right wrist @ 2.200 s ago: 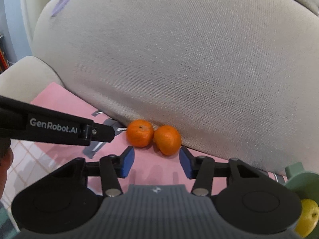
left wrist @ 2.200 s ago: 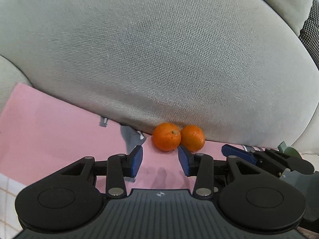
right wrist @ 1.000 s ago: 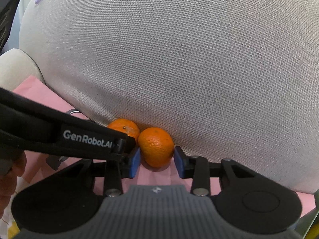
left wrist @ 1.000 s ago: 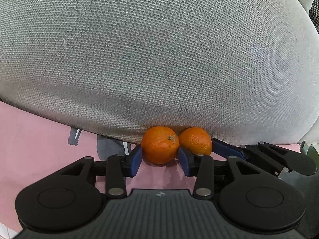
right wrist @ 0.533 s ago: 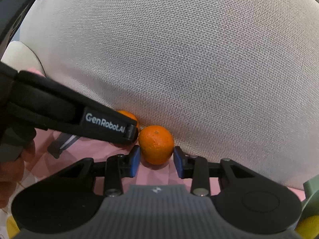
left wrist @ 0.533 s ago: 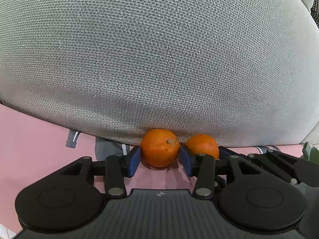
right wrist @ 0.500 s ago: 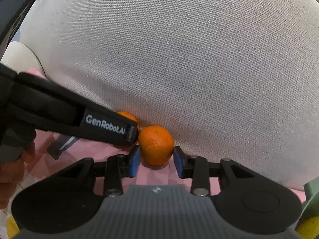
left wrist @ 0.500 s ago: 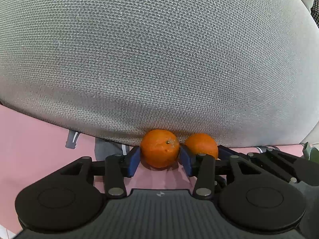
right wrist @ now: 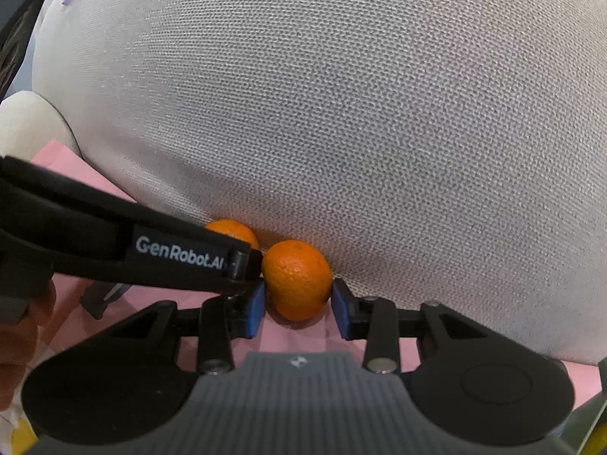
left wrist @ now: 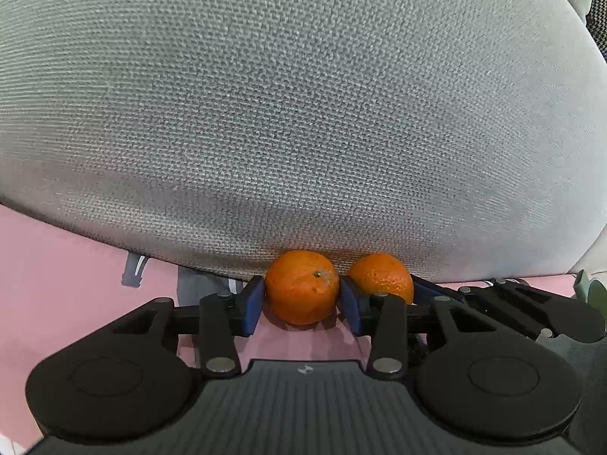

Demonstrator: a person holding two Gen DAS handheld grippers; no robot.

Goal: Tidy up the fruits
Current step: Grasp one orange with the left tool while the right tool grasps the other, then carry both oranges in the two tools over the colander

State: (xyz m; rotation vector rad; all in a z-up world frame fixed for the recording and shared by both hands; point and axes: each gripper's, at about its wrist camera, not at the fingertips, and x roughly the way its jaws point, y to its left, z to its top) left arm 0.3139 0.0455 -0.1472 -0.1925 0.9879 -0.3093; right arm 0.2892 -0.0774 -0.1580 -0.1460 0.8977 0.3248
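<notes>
Two tangerines lie side by side on a pink cloth [left wrist: 57, 276] against a big grey cushion [left wrist: 288, 113]. My left gripper [left wrist: 301, 305] has its blue pads against both sides of the left tangerine [left wrist: 301, 291], which rests on the cloth. My right gripper [right wrist: 298, 309] has its pads at both sides of the right tangerine [right wrist: 297, 280], also on the cloth. The right tangerine shows in the left wrist view [left wrist: 381, 276] behind the left gripper's right finger. The left tangerine [right wrist: 231, 230] is mostly hidden behind the left gripper's arm in the right wrist view.
The cushion [right wrist: 341, 113] rises steeply right behind both fruits. A grey printed patch [left wrist: 197, 280] marks the cloth left of the fruit. A green holder edge [left wrist: 590, 292] sits at the far right, with something yellow [right wrist: 599, 436] at the lower right corner.
Both grippers moved forward until each had a tangerine between its fingers. Over the last half second both pairs of fingers closed onto the fruit. The tangerines stayed on the cloth.
</notes>
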